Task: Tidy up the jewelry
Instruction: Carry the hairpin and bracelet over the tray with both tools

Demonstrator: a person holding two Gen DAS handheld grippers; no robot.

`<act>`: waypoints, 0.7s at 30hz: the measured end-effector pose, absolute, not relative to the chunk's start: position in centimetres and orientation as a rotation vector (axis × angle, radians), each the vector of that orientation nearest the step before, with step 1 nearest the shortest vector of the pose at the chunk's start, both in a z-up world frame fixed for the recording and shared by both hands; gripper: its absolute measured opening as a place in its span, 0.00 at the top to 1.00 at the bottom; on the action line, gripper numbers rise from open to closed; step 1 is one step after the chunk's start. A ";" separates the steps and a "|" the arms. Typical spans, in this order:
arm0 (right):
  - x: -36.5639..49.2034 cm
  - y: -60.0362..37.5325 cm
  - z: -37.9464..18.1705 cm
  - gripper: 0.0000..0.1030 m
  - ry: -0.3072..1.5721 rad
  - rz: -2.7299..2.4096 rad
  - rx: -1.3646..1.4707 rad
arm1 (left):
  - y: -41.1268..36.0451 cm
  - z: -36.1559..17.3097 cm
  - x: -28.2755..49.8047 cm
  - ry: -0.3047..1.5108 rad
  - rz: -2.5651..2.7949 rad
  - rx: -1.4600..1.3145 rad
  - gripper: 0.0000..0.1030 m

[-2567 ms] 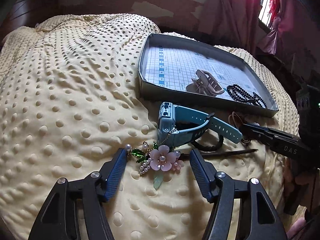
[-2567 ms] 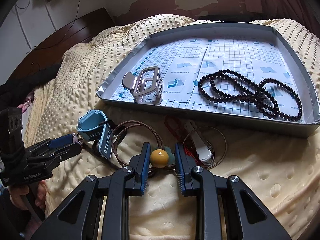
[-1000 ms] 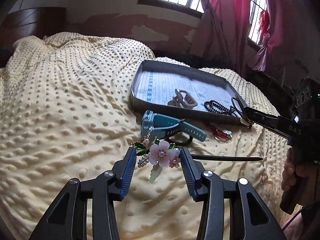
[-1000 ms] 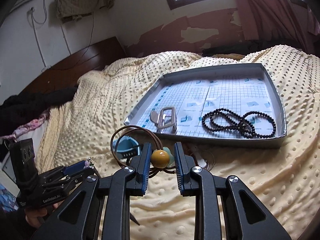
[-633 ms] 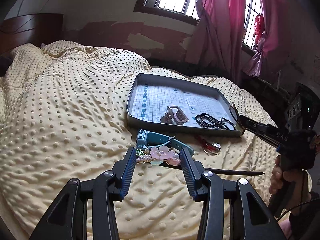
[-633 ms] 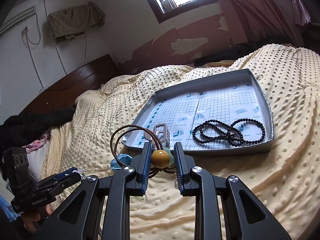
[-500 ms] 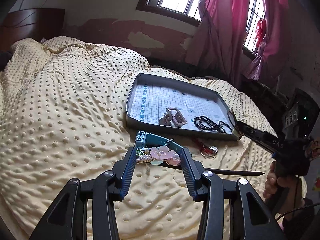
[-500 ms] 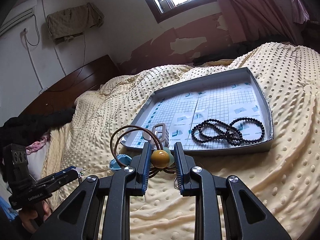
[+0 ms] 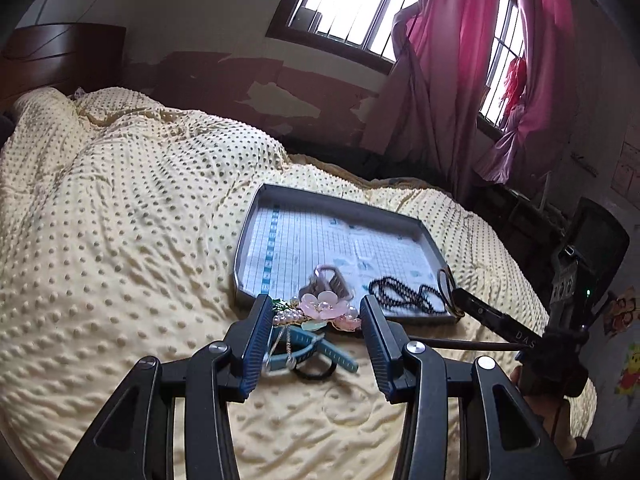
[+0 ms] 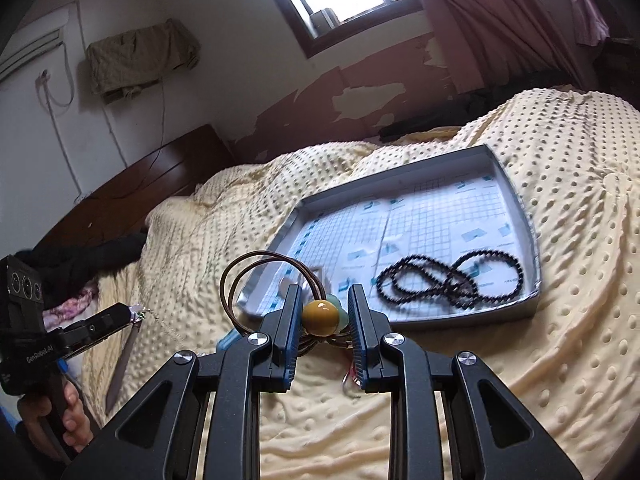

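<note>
Left wrist view: left gripper (image 9: 316,316) clamped on a pink flower hairpin (image 9: 322,306), held in the air above the bed (image 9: 120,240), near the tray's front edge. Hairpin's dark stick runs off to the right. Grey tray (image 9: 256,236) on the bed holds a hair clip (image 9: 332,278) and black beads (image 9: 404,294). Under the gripper on the bed: blue watch (image 9: 312,354) and a black hair tie (image 9: 316,372). Right gripper (image 9: 460,304) reaches in from the right over the tray's near right corner, brown loops at its tip.

Right wrist view: right gripper (image 10: 322,320) narrowed around a hair tie with an amber bead (image 10: 319,316), brown loops (image 10: 248,280) sticking up left of the fingers. It's off the bed, in front of the tray (image 10: 528,304); beads (image 10: 448,276) lie in the tray's near right part. Left gripper (image 10: 128,314) low at left with the hairpin's chain dangling, a hand (image 10: 68,416) on its handle.
</note>
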State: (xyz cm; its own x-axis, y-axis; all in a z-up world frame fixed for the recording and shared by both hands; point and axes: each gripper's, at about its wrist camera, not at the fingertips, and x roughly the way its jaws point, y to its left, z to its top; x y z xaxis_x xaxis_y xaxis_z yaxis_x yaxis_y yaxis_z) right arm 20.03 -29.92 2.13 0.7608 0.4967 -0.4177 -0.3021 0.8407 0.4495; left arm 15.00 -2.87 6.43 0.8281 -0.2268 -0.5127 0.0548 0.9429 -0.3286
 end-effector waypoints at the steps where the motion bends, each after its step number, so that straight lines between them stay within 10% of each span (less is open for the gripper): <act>1: 20.4 -30.3 2.1 0.80 0.548 0.434 0.388 | -3.0 6.8 15.6 0.572 -0.152 -0.308 0.59; 21: 30.0 -30.7 -0.6 0.80 0.674 0.175 0.308 | -6.0 3.4 32.6 0.621 -0.079 -0.265 0.59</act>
State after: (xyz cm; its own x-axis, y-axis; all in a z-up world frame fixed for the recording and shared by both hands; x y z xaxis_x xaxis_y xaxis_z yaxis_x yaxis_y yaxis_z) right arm 30.00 -30.73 -0.61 0.7693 0.2575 -0.5847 -0.0600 0.9403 0.3351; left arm 32.62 -6.03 3.39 0.8117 -0.1519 -0.5640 -0.0064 0.9632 -0.2686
